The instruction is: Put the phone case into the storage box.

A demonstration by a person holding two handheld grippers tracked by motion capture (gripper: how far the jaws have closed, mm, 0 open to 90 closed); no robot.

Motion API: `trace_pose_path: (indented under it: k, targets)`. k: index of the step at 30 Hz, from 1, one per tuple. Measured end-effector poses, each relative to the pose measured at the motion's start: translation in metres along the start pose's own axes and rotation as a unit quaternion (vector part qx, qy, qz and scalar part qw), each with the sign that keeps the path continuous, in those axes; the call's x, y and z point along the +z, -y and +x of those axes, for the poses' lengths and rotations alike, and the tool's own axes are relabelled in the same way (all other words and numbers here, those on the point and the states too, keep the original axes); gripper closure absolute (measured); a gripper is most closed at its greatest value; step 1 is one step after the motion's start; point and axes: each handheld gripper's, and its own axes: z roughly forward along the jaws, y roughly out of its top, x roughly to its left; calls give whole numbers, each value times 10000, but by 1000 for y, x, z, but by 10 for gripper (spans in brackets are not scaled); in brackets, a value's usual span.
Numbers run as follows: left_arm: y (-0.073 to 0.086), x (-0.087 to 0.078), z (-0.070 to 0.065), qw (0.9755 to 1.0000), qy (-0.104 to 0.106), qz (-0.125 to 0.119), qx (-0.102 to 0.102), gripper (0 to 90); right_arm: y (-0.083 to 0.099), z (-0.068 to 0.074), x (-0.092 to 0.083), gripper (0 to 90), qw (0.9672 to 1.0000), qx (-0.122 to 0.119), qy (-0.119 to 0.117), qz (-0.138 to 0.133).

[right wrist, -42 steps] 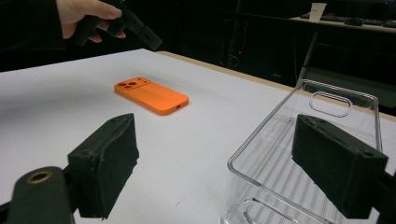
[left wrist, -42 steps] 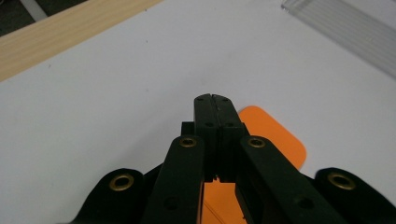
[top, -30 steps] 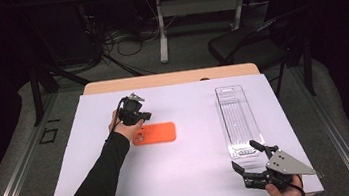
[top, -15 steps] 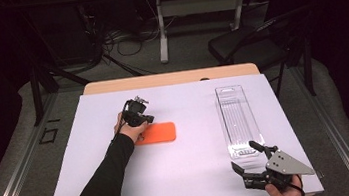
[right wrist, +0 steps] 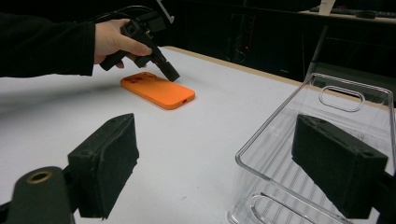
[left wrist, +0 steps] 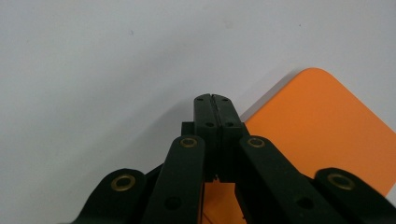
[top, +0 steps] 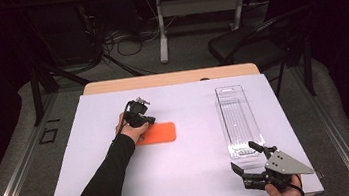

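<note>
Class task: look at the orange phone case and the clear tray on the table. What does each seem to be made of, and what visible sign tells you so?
Orange phone case: probably silicone or soft plastic; even matte colour, rounded corners, no glare.
Clear tray: likely rigid transparent plastic; the table shows through it, its rim catches bright highlights, and moulded ribs line its floor.

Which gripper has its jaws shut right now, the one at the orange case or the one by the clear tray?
The left gripper, at the orange case. The right gripper by the clear tray stands open.
</note>
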Motion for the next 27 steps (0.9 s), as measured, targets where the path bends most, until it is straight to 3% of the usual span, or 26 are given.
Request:
trace_pose_path:
  k: [13,27]
  targets:
    - [0,4,3,10000,2,1,-69,900,1,-1,1,141,10000,43,-42,44]
    - [2,2,-2,9998,85,94,127,900,1,-1,0,140,10000,52,-45,40]
